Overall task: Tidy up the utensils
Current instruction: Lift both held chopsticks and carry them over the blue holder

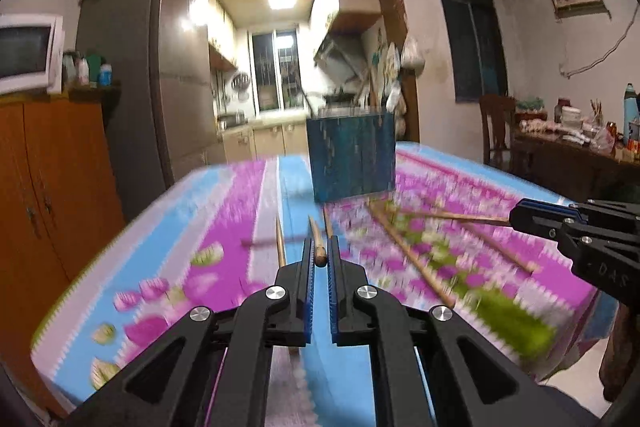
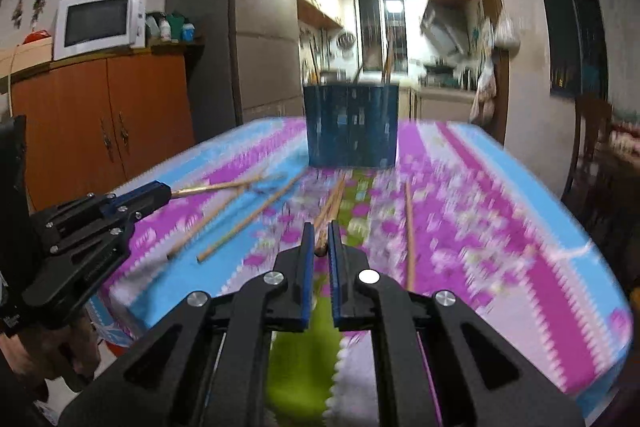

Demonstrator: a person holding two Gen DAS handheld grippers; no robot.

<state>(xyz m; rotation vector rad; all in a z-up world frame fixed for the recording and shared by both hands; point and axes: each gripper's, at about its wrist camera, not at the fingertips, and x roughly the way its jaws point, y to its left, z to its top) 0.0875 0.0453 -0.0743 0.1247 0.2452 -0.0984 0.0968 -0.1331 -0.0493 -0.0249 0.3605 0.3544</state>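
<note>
Both of your grippers are clamped on chopsticks right now, each above the patterned tablecloth on the near side of the blue holder. The pictures are smeared with motion blur, so fine detail on the cloth is lost.

Your left gripper has its blue-padded jaws pinched on the butt end of a wooden chopstick; the stick runs forward from the jaws toward the blue holder and stops short of it. From the right wrist view you see that same gripper side-on, left of the holder, with the chopstick poking out of its tip toward the middle of the table.

Your right gripper is likewise squeezed shut on a second chopstick, its end caught between the pads and its length aimed at the holder's base.

The blue holder stands upright at the far middle of the table, and a few sticks already rise out of its top, though the blur hides how many.

Loose chopsticks lie flat on the cloth between you and the holder: one to the right of your right gripper, a couple crossing at angles nearer the left one.

Well behind the holder, left of it, an orange cabinet carries a white microwave.
</note>
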